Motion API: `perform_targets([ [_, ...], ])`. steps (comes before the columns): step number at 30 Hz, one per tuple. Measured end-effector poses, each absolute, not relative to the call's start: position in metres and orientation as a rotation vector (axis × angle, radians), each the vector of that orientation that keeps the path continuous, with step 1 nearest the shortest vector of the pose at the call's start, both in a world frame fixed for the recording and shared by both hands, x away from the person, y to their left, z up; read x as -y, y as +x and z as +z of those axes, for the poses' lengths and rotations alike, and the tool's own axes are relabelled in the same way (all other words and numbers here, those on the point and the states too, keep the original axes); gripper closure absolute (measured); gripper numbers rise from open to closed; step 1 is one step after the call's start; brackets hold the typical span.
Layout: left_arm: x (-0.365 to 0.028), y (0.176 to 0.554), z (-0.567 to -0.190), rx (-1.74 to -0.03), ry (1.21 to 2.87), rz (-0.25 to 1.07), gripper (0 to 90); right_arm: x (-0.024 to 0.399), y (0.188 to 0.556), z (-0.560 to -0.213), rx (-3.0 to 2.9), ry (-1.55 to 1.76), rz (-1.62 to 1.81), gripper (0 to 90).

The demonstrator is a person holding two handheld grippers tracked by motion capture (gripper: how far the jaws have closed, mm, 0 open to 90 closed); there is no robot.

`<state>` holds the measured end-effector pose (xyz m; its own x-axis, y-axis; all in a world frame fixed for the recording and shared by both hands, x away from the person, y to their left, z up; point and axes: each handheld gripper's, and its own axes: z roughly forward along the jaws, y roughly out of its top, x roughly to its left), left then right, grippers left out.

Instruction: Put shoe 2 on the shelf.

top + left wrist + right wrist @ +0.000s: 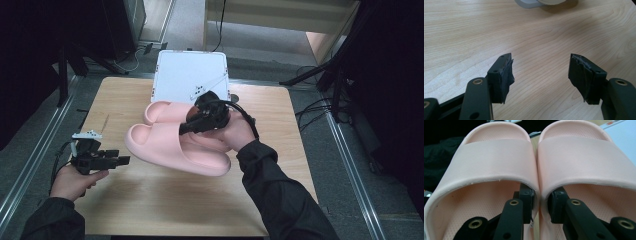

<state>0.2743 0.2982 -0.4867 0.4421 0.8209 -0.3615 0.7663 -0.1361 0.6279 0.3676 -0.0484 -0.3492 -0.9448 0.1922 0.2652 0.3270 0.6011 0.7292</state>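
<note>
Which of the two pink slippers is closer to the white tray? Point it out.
The far slipper, whose toe end lies beside the white tray. The near slipper sits toward the person. The right tongs pinch both slippers together.

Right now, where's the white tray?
In the high view the white tray sits at the table's far edge, centre, just behind the pink slippers pinched together in the right claw.

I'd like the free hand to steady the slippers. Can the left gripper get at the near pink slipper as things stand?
Probably yes. The left gripper stands open beside the near pink slipper, only bare table between them; the right gripper pinches both slippers' inner walls.
</note>
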Motion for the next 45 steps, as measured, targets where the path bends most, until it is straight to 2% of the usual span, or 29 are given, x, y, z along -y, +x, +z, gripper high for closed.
perform_targets([
  [13,-0.297,0.276,-0.488,-1.330,1.926,0.081,35.6,0.046,0.391,-0.309,2.743,-0.517,-1.277,76.8],
  [20,-0.295,0.278,-0.488,-1.315,1.933,0.078,35.6,0.045,0.409,-0.296,2.768,-0.740,-1.292,76.9],
  [34,-0.280,0.290,-0.488,-1.275,2.003,0.090,35.5,0.036,0.444,-0.283,2.818,-1.188,-1.288,77.0],
  [45,-0.264,0.308,-0.486,-1.205,2.014,0.053,35.6,0.020,0.467,-0.290,2.819,-1.493,-1.275,76.9],
])
